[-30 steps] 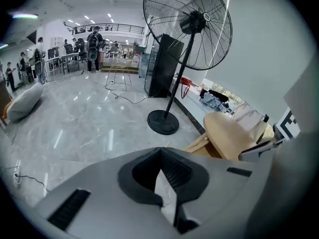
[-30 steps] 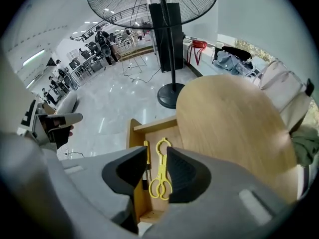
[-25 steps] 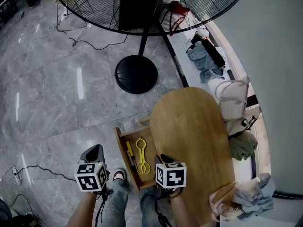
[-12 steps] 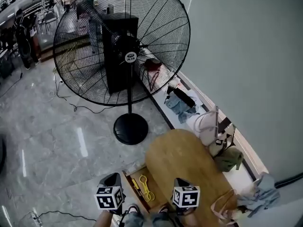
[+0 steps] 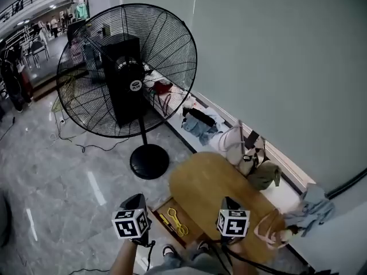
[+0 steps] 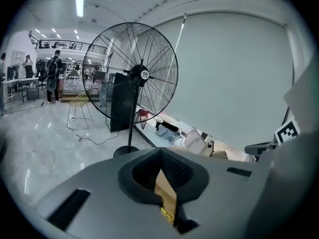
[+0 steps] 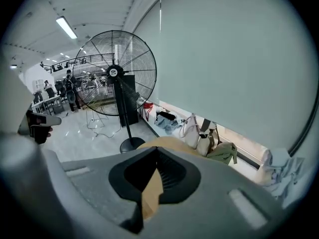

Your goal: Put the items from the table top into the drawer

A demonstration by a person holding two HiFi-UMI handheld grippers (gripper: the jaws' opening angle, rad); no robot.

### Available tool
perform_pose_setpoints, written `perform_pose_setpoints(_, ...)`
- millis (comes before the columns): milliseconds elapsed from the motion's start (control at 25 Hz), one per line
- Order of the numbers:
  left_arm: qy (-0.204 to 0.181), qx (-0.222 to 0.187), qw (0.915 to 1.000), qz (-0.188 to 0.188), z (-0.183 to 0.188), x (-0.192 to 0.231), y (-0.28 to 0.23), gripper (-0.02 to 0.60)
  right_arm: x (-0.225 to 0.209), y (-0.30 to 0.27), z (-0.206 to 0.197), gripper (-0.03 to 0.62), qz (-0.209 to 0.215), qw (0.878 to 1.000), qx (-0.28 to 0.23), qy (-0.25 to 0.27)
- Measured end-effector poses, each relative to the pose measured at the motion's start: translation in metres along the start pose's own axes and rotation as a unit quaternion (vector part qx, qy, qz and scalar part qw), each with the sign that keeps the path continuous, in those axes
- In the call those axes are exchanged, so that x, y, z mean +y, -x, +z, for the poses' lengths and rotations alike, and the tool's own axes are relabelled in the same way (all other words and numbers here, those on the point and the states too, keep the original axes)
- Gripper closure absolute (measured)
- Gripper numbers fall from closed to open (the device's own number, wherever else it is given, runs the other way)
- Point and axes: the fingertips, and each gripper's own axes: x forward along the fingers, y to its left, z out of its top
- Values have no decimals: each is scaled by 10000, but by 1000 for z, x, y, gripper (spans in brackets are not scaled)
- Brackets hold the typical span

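The oval wooden table top (image 5: 218, 188) is bare. At its left the drawer (image 5: 161, 206) stands pulled out, with yellow scissors (image 5: 179, 223) and a yellow pen-like tool (image 5: 165, 219) lying in it. My left gripper (image 5: 136, 202) hangs above the floor just left of the drawer; its jaws meet at the tips with nothing in them. My right gripper (image 5: 228, 204) is over the table's near end, shut and empty. In the left gripper view the left gripper (image 6: 160, 153) shows the scissors (image 6: 167, 214) through the slit below the tips. The right gripper (image 7: 157, 153) points over the table (image 7: 164, 143).
A big black pedestal fan (image 5: 135, 79) stands beyond the table, its round base (image 5: 149, 162) near the drawer. Bags and clothes (image 5: 243, 148) lie along the ledge by the wall. A pink bag (image 5: 269, 231) sits at the table's near right edge. People stand far off in the hall.
Both grippers have risen away from the drawer. The head view has tilted up, bringing the whole fan and the wall into sight. Scissors and yellow tool stay in the drawer.
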Motion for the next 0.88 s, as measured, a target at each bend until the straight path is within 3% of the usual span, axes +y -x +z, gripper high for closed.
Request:
perform_pose_setpoints(280,162,68,9997,-159,3,-9,-8,586,-7,8,0,588,-90,9999,52,-89)
perform_pose_setpoints(880,58,123,9998,-175,4,-9,-10,586,1,5,4,589,-102,9999,125,51)
